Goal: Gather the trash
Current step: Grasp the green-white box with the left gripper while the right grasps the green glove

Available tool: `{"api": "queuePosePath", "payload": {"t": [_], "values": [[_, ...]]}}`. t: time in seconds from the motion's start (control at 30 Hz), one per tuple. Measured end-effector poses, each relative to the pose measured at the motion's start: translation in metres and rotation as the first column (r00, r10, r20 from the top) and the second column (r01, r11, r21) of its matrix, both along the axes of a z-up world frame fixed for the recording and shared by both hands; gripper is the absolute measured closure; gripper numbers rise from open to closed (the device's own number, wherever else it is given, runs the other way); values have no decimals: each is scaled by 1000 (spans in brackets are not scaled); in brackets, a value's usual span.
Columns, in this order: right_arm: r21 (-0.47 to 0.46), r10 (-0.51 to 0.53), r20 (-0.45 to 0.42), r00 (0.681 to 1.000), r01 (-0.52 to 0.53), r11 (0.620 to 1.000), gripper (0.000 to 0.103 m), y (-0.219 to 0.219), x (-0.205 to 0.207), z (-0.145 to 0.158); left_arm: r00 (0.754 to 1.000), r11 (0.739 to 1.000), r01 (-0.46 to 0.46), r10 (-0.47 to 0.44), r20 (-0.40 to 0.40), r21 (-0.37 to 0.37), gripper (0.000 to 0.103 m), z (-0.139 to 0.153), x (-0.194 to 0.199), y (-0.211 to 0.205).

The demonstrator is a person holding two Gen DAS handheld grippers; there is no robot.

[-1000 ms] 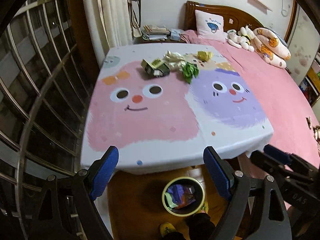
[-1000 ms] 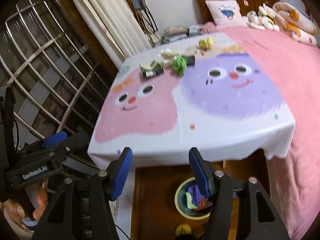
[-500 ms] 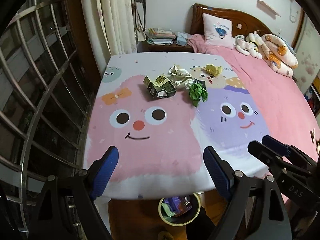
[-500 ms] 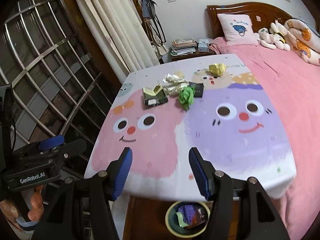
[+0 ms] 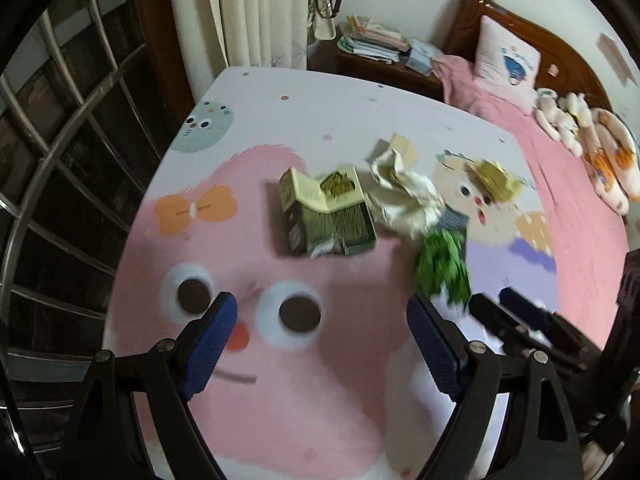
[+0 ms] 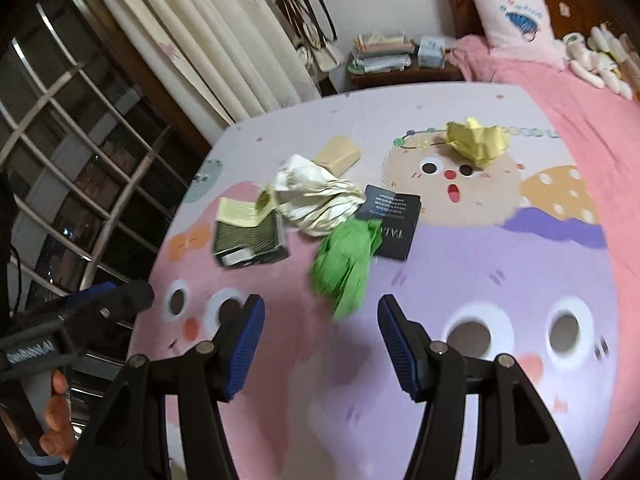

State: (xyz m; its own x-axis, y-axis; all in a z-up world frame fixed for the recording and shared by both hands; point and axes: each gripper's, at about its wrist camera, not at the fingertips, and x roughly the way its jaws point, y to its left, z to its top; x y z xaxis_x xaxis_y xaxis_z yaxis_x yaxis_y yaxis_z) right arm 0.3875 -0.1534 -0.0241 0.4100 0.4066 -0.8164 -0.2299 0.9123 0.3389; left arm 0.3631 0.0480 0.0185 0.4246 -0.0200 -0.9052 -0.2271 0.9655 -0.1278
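Observation:
Trash lies on a cartoon-print tablecloth (image 5: 256,392). A torn green carton (image 5: 329,211) sits at the middle, also in the right wrist view (image 6: 249,232). Beside it are crumpled white paper (image 6: 320,198), a green crumpled wrapper (image 6: 346,266), a black booklet (image 6: 396,222), a tan card (image 6: 338,155) and a yellow paper ball (image 6: 478,142). My left gripper (image 5: 322,346) is open and empty, short of the carton. My right gripper (image 6: 320,344) is open and empty, just short of the green wrapper.
A pink bed (image 6: 580,92) with a pillow (image 6: 516,20) and soft toys lies to the right. A nightstand with stacked papers (image 6: 384,56) stands behind the table. Curtains (image 6: 208,32) and a barred window (image 6: 80,152) are on the left.
Both grippers have moved forward over the table toward the trash pile, which now looks much nearer. The bin under the table's near edge has dropped out of view. Both stay open.

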Motion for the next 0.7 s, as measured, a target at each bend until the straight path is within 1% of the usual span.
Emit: {"api": "queuePosePath", "payload": {"t": [0.13, 0.27, 0.3, 0.33, 0.43, 0.53, 0.63, 0.7], "values": [[11, 27, -65, 998, -26, 1000, 44, 8, 35, -29, 998, 1000, -15, 16, -54, 6, 18, -24, 45, -2], [27, 53, -120, 991, -51, 998, 44, 11, 52, -52, 995, 999, -34, 36, -96, 16, 18, -43, 75, 1], [33, 63, -127, 990, -59, 998, 50, 11, 54, -56, 993, 999, -44, 45, -112, 12, 18, -48, 81, 3], [43, 76, -133, 988, -71, 997, 62, 11, 56, -60, 991, 999, -50, 50, -126, 3, 18, -52, 86, 5], [68, 106, -132, 985, -98, 993, 65, 8, 58, -64, 986, 998, -55, 53, -161, -7, 18, -64, 99, 7], [75, 110, -124, 986, -101, 992, 66, 4, 59, -63, 982, 999, -47, 45, -186, -5, 18, -73, 109, 5], [102, 112, -136, 984, -99, 990, 67, -3, 62, -66, 977, 999, -25, 19, -212, -28, 18, -80, 119, 1], [116, 120, -140, 983, -104, 988, 67, -4, 64, -68, 974, 1000, -14, 9, -226, -23, 18, -83, 124, -4]]}}
